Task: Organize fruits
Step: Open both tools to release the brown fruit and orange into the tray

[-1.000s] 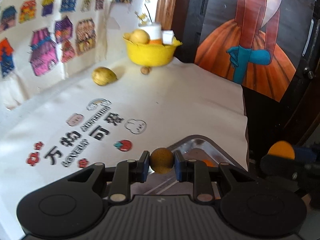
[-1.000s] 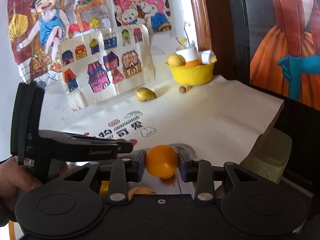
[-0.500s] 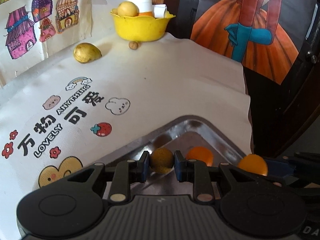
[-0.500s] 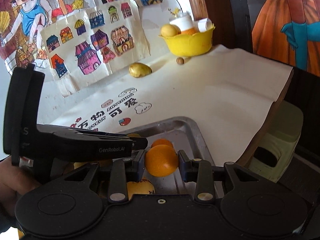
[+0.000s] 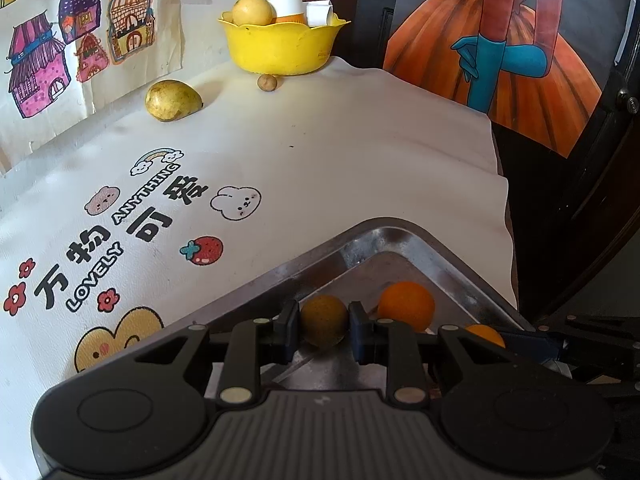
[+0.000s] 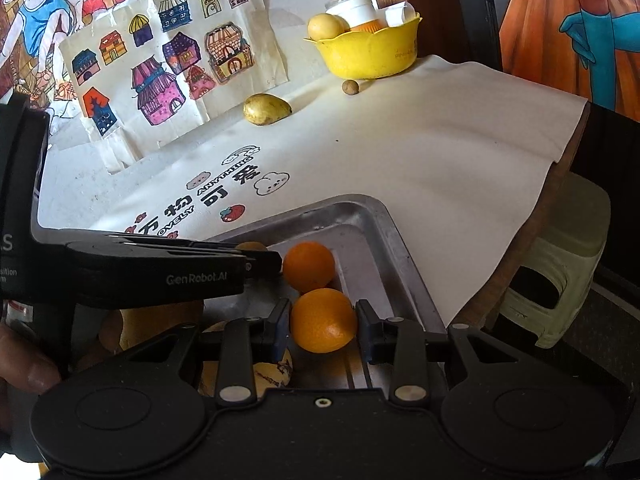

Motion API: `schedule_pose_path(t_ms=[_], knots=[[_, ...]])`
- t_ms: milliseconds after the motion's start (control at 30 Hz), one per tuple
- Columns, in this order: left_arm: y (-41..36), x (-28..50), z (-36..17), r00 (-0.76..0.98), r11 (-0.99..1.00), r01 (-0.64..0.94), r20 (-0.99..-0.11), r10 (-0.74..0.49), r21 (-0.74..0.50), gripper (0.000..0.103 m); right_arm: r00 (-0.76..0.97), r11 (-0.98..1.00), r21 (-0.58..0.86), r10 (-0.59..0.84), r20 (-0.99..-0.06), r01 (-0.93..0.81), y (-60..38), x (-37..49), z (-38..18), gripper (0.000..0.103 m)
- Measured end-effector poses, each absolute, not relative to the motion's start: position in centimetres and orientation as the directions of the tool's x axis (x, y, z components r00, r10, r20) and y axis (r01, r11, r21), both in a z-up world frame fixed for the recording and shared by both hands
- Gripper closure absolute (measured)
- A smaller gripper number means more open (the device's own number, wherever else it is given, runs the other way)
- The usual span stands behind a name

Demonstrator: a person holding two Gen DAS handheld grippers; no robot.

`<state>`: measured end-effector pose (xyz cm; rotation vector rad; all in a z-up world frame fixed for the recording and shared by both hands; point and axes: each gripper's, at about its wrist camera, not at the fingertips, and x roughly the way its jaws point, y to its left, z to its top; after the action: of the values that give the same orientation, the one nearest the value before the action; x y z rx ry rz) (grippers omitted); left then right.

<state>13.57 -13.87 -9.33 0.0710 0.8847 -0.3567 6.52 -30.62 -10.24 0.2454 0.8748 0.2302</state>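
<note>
Both grippers hang just above the metal tray (image 6: pixel 404 248), the left gripper (image 5: pixel 323 321) clamping a brownish round fruit (image 5: pixel 323 320) and the right gripper (image 6: pixel 323 321) an orange (image 6: pixel 323 320), beside the loose orange (image 6: pixel 309 267) lying in the tray

The tray (image 5: pixel 404 236) is dull, scuffed metal. A matt printed cloth (image 5: pixel 340 152) covers the table. The yellow bowl (image 5: pixel 280 48) looks like smooth plastic. The gripper (image 6: pixel 323 322) bodies are matt black plastic; the orange (image 6: pixel 323 320) skin is faintly glossy and finely pitted.
</note>
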Motion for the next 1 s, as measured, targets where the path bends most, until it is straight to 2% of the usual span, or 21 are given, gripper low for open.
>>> schedule_pose_path(t_ms=[100, 167, 333, 433, 567, 800, 1000], knots=[[-13.9, 13.5, -9.3, 0.581, 0.940, 0.332, -0.767, -0.272, -0.082, 0.074, 0.621, 0.947, 0.308, 0.297, -0.726, -0.094, -30.7, 6.5, -10.3, 0.065], [-13.9, 13.5, -9.3, 0.581, 0.940, 0.331, -0.767, -0.272, -0.082, 0.074, 0.623, 0.946, 0.311, 0.296, -0.724, -0.088, -30.8, 6.4, -10.2, 0.060], [-13.5, 13.5, -9.1, 0.581, 0.943, 0.322, -0.767, -0.270, -0.088, 0.072, 0.637, 0.949, 0.301, 0.286, -0.716, -0.088, -30.9, 6.2, -9.6, 0.055], [-13.1, 13.4, -8.6, 0.592, 0.945, 0.316, -0.759, -0.270, -0.090, 0.064, 0.642, 0.951, 0.295, 0.283, -0.712, -0.092, -30.8, 6.0, -9.2, 0.055], [-12.6, 13.1, -7.8, 0.615, 0.949, 0.304, -0.742, -0.266, -0.088, 0.043, 0.652, 0.953, 0.288, 0.279, -0.705, -0.096, -30.5, 5.6, -8.6, 0.051], [-11.4, 12.2, -5.8, 0.659, 0.954, 0.282, -0.702, -0.269, -0.102, 0.025, 0.675, 0.958, 0.263, 0.268, -0.688, -0.113, -29.8, 4.7, -7.0, 0.041], [-9.9, 11.1, -4.0, 0.696, 0.960, 0.255, -0.668, -0.265, -0.116, 0.014, 0.694, 0.959, 0.248, 0.273, -0.667, -0.138, -28.9, 3.7, -5.5, 0.024]])
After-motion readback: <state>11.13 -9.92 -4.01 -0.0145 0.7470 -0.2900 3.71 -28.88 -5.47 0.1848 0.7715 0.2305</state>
